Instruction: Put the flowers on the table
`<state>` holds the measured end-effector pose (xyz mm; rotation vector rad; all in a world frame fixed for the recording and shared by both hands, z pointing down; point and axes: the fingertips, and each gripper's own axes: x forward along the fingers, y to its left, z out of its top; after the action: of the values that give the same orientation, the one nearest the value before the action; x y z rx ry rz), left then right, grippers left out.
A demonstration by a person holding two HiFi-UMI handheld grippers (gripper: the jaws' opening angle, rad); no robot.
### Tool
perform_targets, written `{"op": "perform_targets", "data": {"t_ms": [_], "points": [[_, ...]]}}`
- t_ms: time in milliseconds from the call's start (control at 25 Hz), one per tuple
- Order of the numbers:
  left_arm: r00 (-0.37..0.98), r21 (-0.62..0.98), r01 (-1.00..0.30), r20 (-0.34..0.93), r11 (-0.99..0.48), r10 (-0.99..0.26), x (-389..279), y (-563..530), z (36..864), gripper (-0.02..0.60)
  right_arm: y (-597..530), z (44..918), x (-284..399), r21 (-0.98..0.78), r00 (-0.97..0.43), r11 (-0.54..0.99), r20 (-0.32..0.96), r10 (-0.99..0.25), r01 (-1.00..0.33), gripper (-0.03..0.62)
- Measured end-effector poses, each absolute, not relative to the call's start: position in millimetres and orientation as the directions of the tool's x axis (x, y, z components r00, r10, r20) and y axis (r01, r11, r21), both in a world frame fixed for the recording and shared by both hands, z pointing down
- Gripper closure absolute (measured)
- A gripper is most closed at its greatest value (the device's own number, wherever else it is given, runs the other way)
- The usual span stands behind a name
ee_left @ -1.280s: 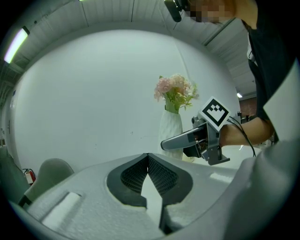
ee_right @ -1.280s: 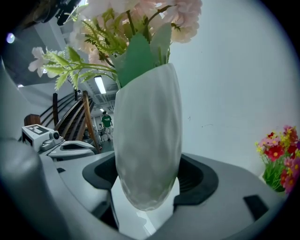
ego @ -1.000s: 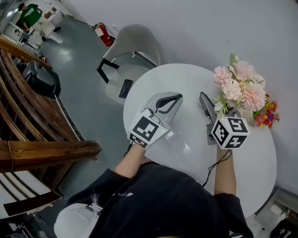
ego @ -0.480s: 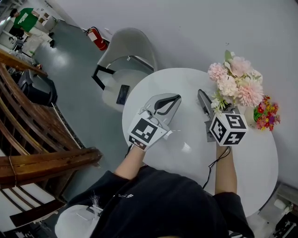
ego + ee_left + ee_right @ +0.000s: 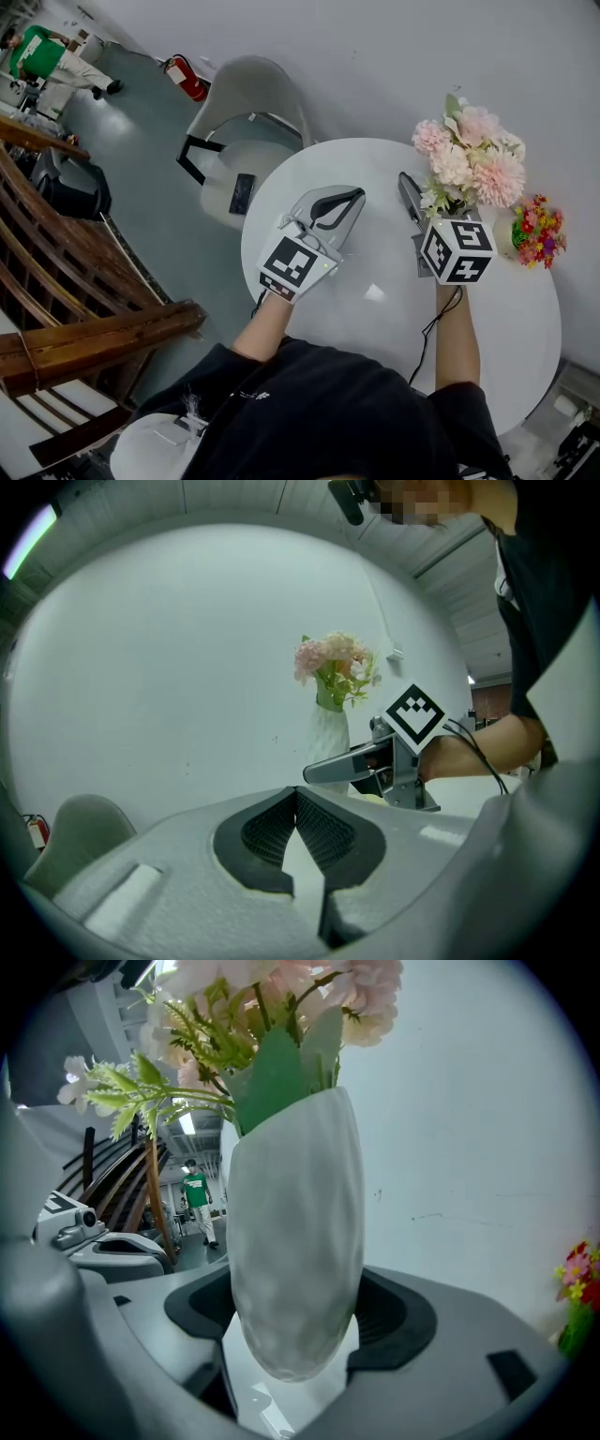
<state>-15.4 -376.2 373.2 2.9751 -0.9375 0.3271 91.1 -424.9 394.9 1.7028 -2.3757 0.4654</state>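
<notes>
Flowers (image 5: 469, 159): a bunch of pale pink and cream blooms with green sprigs and leaves, stems down in a white vase (image 5: 295, 1241). The vase is egg-shaped, matte and faintly dimpled, narrowing to a rounded base. It stands upright. You have it between the jaws of your right gripper (image 5: 298, 1321), pads against both its sides, low on the body. It sits over the far right part of the round white table (image 5: 375, 309), near the wall. Whether the base touches the tabletop: can't tell.
</notes>
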Motion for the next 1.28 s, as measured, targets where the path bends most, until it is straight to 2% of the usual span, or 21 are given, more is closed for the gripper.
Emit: {"op": "perform_targets", "data": {"t_ms": [1280], "points": [[0.784,-0.034,-0.581,0.245,-0.813,-0.570,-11,-406,402,0.577,-478,445,98,-0.135,-0.312,0.281,0.369,-0.875,-0.950,0.227]]}}
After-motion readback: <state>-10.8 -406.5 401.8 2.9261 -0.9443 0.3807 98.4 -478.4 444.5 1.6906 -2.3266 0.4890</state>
